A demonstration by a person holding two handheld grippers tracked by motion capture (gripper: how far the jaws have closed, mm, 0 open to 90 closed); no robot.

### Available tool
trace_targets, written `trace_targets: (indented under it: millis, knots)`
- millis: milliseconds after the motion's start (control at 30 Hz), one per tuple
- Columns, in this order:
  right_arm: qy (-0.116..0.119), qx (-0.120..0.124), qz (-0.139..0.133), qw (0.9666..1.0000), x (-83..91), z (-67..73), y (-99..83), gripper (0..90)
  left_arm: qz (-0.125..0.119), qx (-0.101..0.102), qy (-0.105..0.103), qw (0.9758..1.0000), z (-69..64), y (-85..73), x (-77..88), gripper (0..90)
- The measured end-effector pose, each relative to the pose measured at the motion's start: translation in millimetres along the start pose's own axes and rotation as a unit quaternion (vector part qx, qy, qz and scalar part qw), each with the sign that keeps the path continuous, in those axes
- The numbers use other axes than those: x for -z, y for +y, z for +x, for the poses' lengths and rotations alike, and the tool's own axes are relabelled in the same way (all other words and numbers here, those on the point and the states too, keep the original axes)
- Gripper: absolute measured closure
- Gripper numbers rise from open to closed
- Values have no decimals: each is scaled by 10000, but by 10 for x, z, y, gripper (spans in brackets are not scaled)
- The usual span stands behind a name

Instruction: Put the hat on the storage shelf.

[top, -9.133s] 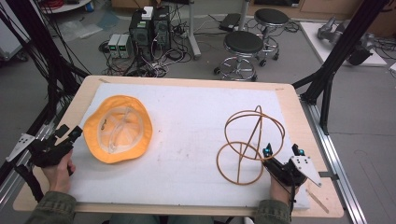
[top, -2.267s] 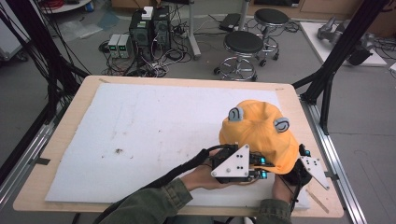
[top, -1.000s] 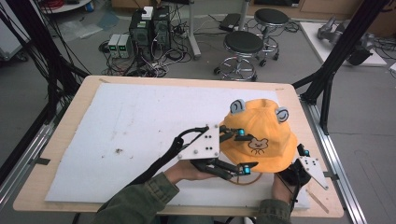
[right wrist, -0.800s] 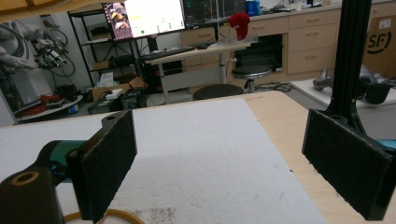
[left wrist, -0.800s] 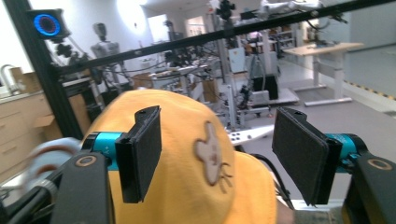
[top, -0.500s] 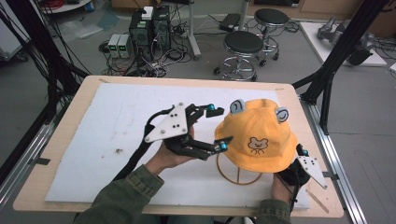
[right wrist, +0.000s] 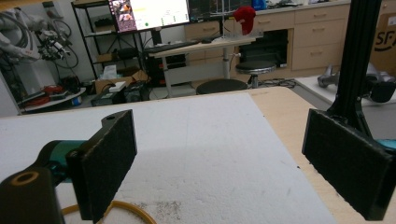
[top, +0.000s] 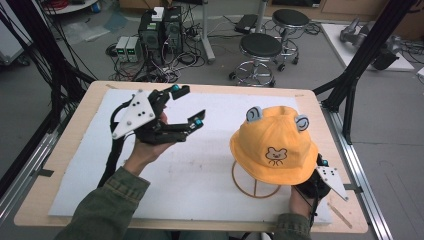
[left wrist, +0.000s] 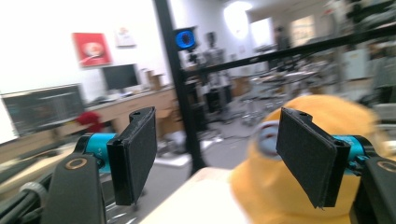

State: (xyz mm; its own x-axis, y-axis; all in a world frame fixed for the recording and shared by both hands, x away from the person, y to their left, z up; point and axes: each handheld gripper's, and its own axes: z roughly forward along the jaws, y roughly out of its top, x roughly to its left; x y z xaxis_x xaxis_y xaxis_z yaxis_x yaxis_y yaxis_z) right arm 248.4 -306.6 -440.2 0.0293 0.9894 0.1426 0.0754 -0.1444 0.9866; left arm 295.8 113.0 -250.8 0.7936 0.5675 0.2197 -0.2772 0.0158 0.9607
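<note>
Left gripper (top: 189, 106) hangs above the white mat (top: 200, 170) on the desk (top: 70, 145), jaws wide apart and empty, well left of the yellow bear bucket hat (top: 274, 146). That hat sits draped over the wire hat stand (top: 255, 186), whose ring base rests on the mat. Right gripper (right wrist: 224, 163) lies low by the stand's base, jaws likewise spread and holding nothing. Judging by this, the hat looks placed and the step in hand is retreat: best lift the left gripper clear without brushing the brim, and keep the right one off the ring so the stand doesn't tip.
</note>
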Motion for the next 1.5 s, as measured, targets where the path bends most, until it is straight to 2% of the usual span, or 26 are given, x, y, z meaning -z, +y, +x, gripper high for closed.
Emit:
trace_targets:
  millis: [133,267,367,533,700,867,1033,1100,1167,1200,1267,1333,1367,1500]
  knots:
    - [6,28,7,10000,5,6,3,90,104,-76,421,9990,184,-8,153,293]
    - [6,38,32,10000,6,9,1,90,91,-32,778,9969,334,-22,318,293]
    - [18,44,29,10000,8,13,1,90,82,-83,1036,9946,457,-32,482,293]
    - [11,42,-5,10000,10,9,2,90,27,12,1487,9889,656,-45,752,293]
    - [13,32,23,10000,18,17,4,90,38,108,1947,9808,820,-99,1052,293]
    - [26,58,9,10000,16,23,4,90,142,194,2230,9745,917,-191,1308,292]
    - [35,56,26,10000,20,37,2,89,174,299,2543,9665,989,-289,1561,291]
    - [37,46,35,10000,23,42,1,89,202,295,2643,9638,1000,-325,1633,291]
    - [29,76,4,10000,21,38,1,90,271,281,2784,9597,990,-379,1726,287]
    - [32,61,23,10000,27,38,2,90,272,265,2830,9584,980,-404,1759,286]
    - [27,93,-12,10000,31,28,3,89,298,267,2979,9538,953,-490,1854,285]
    - [18,54,11,10000,41,25,6,90,337,302,3084,9502,943,-558,1922,285]
    - [10,50,3,10000,43,22,6,89,351,357,3160,9474,937,-611,1975,285]
    - [-1,44,18,10000,51,20,5,90,389,404,3344,9408,910,-716,2069,283]
